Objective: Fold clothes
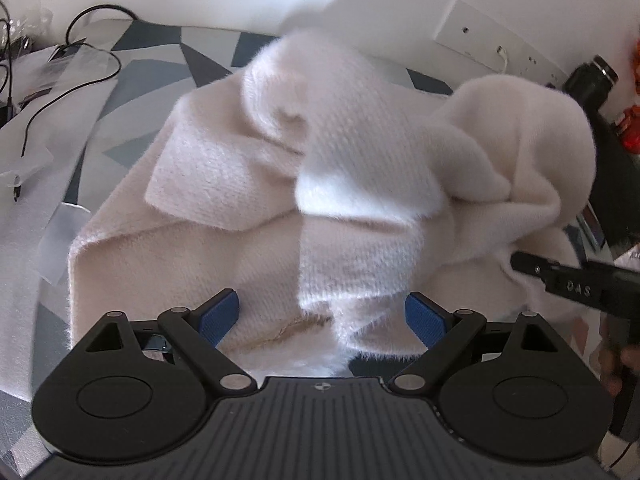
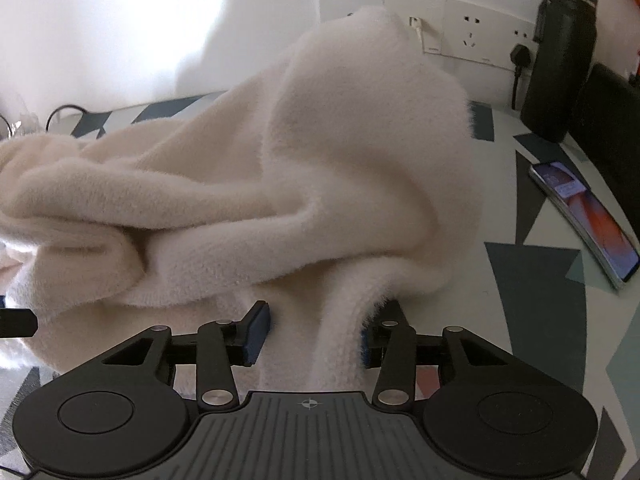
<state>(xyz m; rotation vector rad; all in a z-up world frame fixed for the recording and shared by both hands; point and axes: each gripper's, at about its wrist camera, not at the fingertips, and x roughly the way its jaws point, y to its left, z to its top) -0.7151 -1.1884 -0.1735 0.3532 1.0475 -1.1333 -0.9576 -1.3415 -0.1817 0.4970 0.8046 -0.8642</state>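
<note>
A fluffy cream knitted garment [image 1: 248,184] lies rumpled on the patterned table, partly lifted into a hump [image 2: 360,140]. My left gripper [image 1: 322,318] is open wide, its blue pads [image 1: 222,316] apart on either side of a hanging strip of the garment, without pinching it. My right gripper [image 2: 312,334] is shut on a thick fold of the same garment [image 2: 316,344], which fills the gap between its pads. In the left wrist view the right gripper [image 1: 520,262] comes in from the right, and creases in the fabric bunch around its tip.
The table [image 2: 532,280] has a grey, white and teal geometric cover. A phone [image 2: 584,216] lies at the right, near a dark bottle [image 2: 560,60] and wall sockets [image 2: 468,32]. Black cables [image 1: 80,72] and plastic sheets [image 1: 60,128] sit at the left.
</note>
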